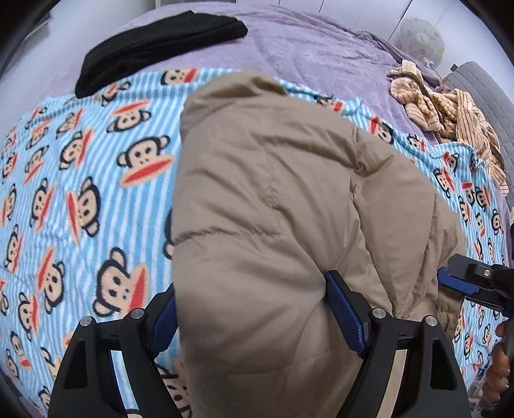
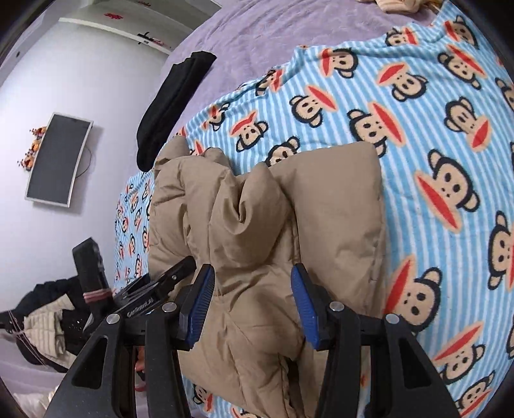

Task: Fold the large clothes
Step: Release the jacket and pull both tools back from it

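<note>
We see the left gripper point(image 1: 253, 308) spread wide with the puffy tan quilted jacket point(image 1: 289, 205) bulging between its blue pads; we cannot tell whether it grips. The right gripper point(image 2: 252, 302) likewise straddles the folded jacket, which lies on the monkey-print striped blanket point(image 2: 417, 128)

Little can be read; in the right wrist view, low and left of centre, pale embossed lettering stands on the black body of the left gripper point(image 2: 141, 308), too blurred and tilted to spell out with any confidence; at the upper left of that frame, red marks sit on a white shelf point(image 2: 115, 30) against the wall, too small to read; the left wrist view carries no legible text.
</note>
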`<act>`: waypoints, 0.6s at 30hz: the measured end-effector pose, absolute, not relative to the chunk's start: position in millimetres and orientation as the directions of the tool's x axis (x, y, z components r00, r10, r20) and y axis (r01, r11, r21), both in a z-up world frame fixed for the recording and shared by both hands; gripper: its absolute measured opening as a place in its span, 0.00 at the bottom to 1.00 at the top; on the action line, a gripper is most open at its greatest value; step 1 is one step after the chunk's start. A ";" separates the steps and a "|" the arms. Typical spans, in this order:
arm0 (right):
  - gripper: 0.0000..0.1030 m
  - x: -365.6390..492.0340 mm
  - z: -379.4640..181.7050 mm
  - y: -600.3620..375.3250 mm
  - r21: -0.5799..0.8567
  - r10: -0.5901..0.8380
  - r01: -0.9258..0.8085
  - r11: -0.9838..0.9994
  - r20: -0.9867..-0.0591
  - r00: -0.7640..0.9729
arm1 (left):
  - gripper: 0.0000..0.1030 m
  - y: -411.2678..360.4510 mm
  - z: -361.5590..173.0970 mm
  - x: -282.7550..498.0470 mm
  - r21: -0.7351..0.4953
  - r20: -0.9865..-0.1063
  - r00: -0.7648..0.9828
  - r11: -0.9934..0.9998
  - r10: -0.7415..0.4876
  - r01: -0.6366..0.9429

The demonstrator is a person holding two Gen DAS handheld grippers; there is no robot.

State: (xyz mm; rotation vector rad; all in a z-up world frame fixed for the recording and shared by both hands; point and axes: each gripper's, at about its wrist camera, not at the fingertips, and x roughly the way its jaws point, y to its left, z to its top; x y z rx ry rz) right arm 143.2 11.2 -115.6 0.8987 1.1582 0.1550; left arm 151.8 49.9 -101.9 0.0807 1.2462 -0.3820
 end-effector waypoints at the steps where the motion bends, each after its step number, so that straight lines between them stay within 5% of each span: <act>1: 0.53 147.5 -123.3 10.7 0.692 0.548 0.356 0.628 -0.718 0.430 | 0.81 54.2 -91.4 153.4 -0.141 -0.921 0.303 0.934 -0.246 0.330; 6: 0.51 160.6 -144.0 5.9 0.743 0.578 0.408 0.531 -0.669 0.466 | 0.80 64.5 -76.1 187.2 -0.109 -0.895 0.379 0.940 -0.234 0.322; 9: 0.12 169.1 -139.9 9.5 0.716 0.537 0.389 0.580 -0.695 0.479 | 0.80 53.9 -93.9 203.0 -0.134 -0.915 0.318 0.932 -0.246 0.337; 18: 0.09 163.7 -186.9 7.9 0.541 0.409 0.433 0.721 -0.836 0.365 | 0.81 -13.5 -111.7 159.8 0.027 -0.916 0.361 0.872 -0.175 0.490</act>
